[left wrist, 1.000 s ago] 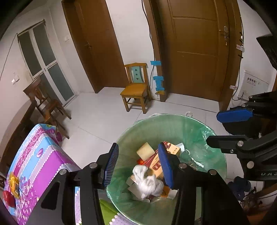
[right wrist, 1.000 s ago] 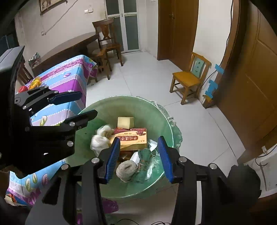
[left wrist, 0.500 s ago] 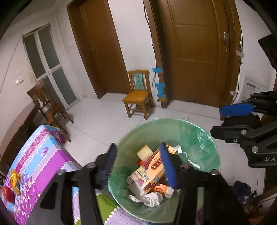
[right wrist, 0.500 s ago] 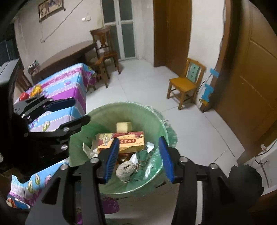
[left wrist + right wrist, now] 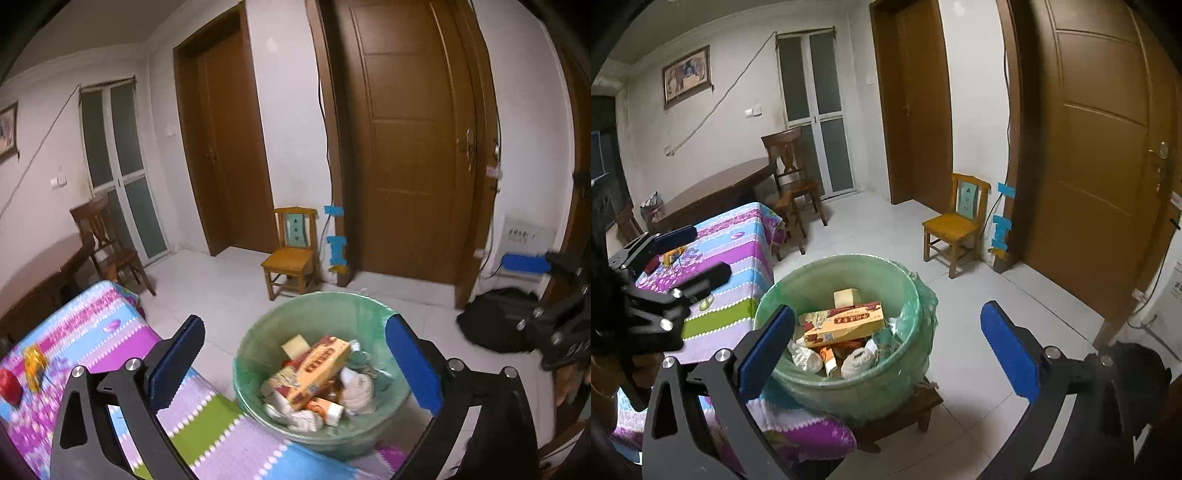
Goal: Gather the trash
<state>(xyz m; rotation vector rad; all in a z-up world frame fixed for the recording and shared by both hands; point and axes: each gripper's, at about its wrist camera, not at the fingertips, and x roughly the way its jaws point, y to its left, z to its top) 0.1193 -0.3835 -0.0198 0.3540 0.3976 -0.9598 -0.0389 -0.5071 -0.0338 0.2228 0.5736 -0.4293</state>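
Note:
A bin with a green liner holds trash: an orange box, a yellow block, crumpled white tissue and a ball of twine. My left gripper hovers above and short of the bin, its jaws opening wide, nothing between them. My right gripper hangs likewise over the bin's near side, jaws opening, nothing held. Each wrist view catches the other gripper at its edge: a blue pad on the right, the left gripper on the left.
The bin stands on a low wooden stool beside a table with a purple and blue cloth. A small yellow chair stands by brown doors. A black bag lies on the white floor at right.
Both grippers drew back and up from the bin and spread their jaws wide. The tissue wad left the left jaws and the twine ball left the right; both lie in the bin.

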